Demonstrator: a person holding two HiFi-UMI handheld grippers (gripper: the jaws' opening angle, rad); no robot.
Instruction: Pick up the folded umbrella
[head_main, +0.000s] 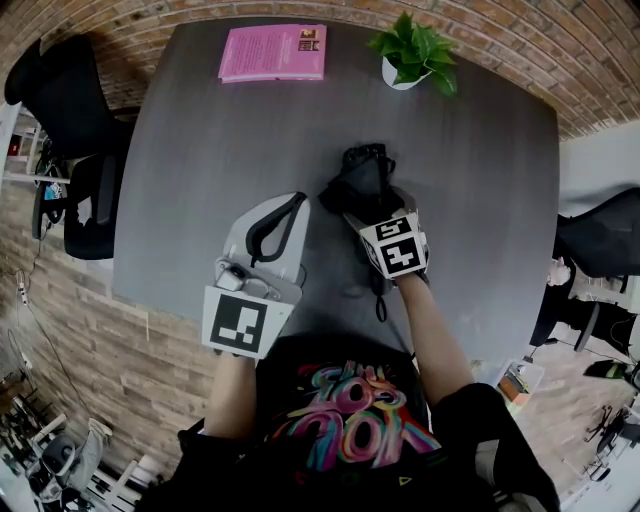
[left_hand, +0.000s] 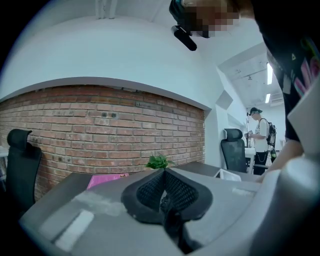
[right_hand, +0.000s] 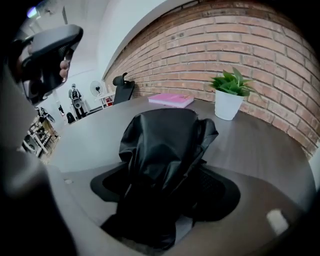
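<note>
A black folded umbrella (right_hand: 162, 145) of crumpled, glossy fabric lies on the grey table (head_main: 200, 150) between the right gripper's (right_hand: 167, 192) wide-spread jaws, seemingly unclamped. The left gripper (left_hand: 164, 172) is closed and empty.

The grey surface (head_main: 200, 150) carries a pink book (head_main: 273, 52) at the upper middle, a potted plant (head_main: 412, 55) right of it — and a black folded umbrella (head_main: 362, 182) near the centre.
</note>
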